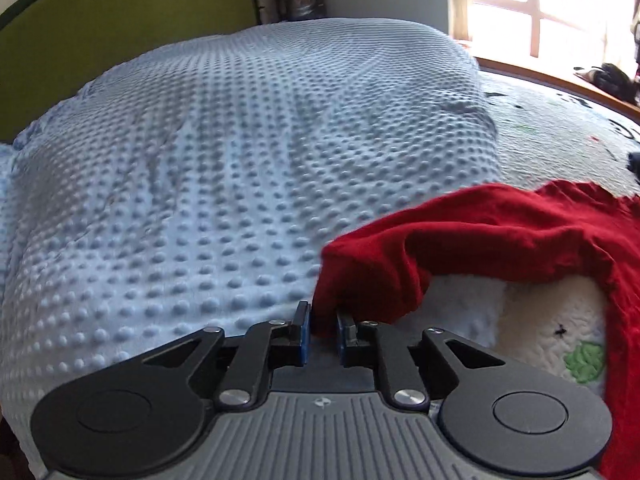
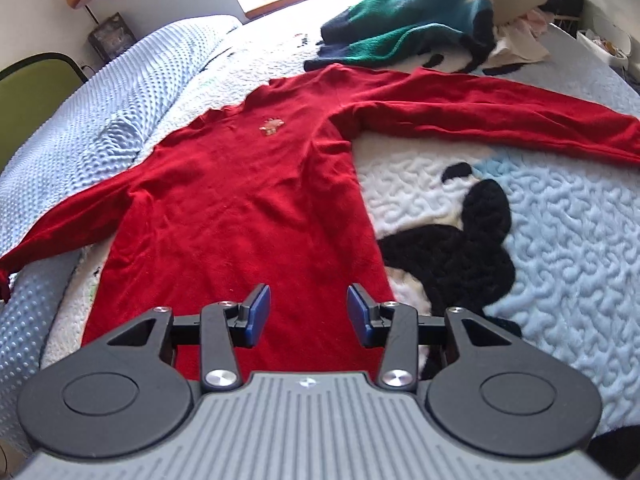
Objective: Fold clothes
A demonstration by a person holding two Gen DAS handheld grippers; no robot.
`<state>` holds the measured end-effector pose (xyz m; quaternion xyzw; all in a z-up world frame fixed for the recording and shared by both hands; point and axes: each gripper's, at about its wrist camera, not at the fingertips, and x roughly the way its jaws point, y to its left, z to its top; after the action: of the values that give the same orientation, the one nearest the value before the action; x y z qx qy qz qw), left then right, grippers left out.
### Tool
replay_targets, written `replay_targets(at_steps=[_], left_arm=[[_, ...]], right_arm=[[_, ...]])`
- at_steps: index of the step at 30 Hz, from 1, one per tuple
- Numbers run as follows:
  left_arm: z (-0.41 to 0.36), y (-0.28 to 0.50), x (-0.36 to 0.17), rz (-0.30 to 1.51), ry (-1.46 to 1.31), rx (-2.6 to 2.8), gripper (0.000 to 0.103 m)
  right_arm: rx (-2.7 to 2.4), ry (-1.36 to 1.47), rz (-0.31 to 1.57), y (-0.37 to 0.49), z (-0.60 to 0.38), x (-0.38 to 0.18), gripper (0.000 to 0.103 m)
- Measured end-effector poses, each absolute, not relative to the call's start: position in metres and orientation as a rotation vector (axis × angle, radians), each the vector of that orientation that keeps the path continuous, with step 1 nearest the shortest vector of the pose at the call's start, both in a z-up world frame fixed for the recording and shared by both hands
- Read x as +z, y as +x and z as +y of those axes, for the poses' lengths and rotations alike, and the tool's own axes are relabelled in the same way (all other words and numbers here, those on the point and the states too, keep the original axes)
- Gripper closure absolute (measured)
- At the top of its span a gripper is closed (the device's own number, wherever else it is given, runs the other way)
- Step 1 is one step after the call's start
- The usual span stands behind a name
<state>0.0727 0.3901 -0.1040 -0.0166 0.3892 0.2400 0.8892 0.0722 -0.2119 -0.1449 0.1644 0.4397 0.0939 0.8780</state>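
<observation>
Two grippers angled downward: my left gripper (image 1: 323, 330) pinches the red sweater's (image 2: 224, 200) cuff (lifted); right gripper (image 2: 308, 312) hovers half-open, empty.

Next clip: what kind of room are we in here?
Most likely a bedroom at home. The work surface is a bed with a quilted bedspread and a dotted blue blanket, a window lets in daylight behind it, and a red sweater lies spread out near a pile of clothes.

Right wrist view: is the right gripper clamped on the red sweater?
No: the right gripper stands open above the red sweater's hem, its blue pads apart with no cloth pinched.
</observation>
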Motion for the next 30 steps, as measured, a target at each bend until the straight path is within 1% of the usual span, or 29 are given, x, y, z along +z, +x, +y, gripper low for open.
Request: replay_targets(at_steps=[4,6,8,10,12,14,15,17,20,22,23,24,25,26,27,28,29,30], left_arm=[[0.417,0.069,-0.099,0.814,-0.020,0.600,0.083],[0.428,0.058,-0.092,0.808,-0.033,0.648,0.081],[0.424,0.040,-0.079,0.786,-0.086,0.635,0.079],[0.397,0.021,-0.068,0.743,-0.144,0.459,0.075],[0.359,0.009,-0.069,0.735,-0.171,0.263,0.058],[0.315,0.007,-0.085,0.759,-0.189,0.106,0.052],[0.294,0.008,-0.095,0.779,-0.191,0.035,0.051],[0.258,0.020,-0.128,0.864,-0.162,-0.055,0.052],[0.227,0.034,-0.165,0.967,-0.138,-0.114,0.057],[0.215,0.037,-0.180,1.001,-0.153,-0.152,0.055],[0.211,0.035,-0.183,0.995,-0.155,-0.156,0.049],[0.207,0.035,-0.185,0.990,-0.156,-0.160,0.044],[0.205,0.035,-0.187,0.989,-0.155,-0.160,0.042],[0.203,0.036,-0.189,0.988,-0.157,-0.157,0.042],[0.200,0.035,-0.189,0.986,-0.168,-0.153,0.048],[0.197,0.036,-0.188,0.988,-0.184,-0.167,0.058],[0.195,0.038,-0.188,1.000,-0.208,-0.195,0.100],[0.193,0.040,-0.186,1.006,-0.227,-0.218,0.098]], right_arm=[[0.174,0.317,0.925,0.065,-0.222,-0.144,0.056],[0.164,0.313,0.929,0.058,-0.230,-0.145,0.050],[0.159,0.312,0.935,0.049,-0.239,-0.147,0.049],[0.154,0.314,0.949,0.038,-0.247,-0.150,0.049],[0.154,0.339,0.970,0.030,-0.255,-0.154,0.049],[0.156,0.381,0.987,0.023,-0.261,-0.160,0.049],[0.154,0.400,0.993,0.020,-0.263,-0.163,0.049],[0.155,0.418,1.011,0.015,-0.265,-0.168,0.049],[0.160,0.420,1.047,0.008,-0.267,-0.175,0.049],[0.177,0.422,1.074,0.002,-0.268,-0.178,0.056],[0.195,0.414,1.082,-0.001,-0.266,-0.181,0.061],[0.213,0.405,1.089,-0.004,-0.264,-0.183,0.077],[0.227,0.402,1.093,-0.006,-0.262,-0.185,0.091],[0.234,0.407,1.091,-0.006,-0.260,-0.186,0.094],[0.241,0.412,1.089,-0.007,-0.257,-0.188,0.095],[0.247,0.410,1.086,-0.007,-0.255,-0.188,0.095],[0.247,0.392,1.084,-0.007,-0.252,-0.186,0.095],[0.240,0.371,1.085,-0.007,-0.251,-0.183,0.095]])
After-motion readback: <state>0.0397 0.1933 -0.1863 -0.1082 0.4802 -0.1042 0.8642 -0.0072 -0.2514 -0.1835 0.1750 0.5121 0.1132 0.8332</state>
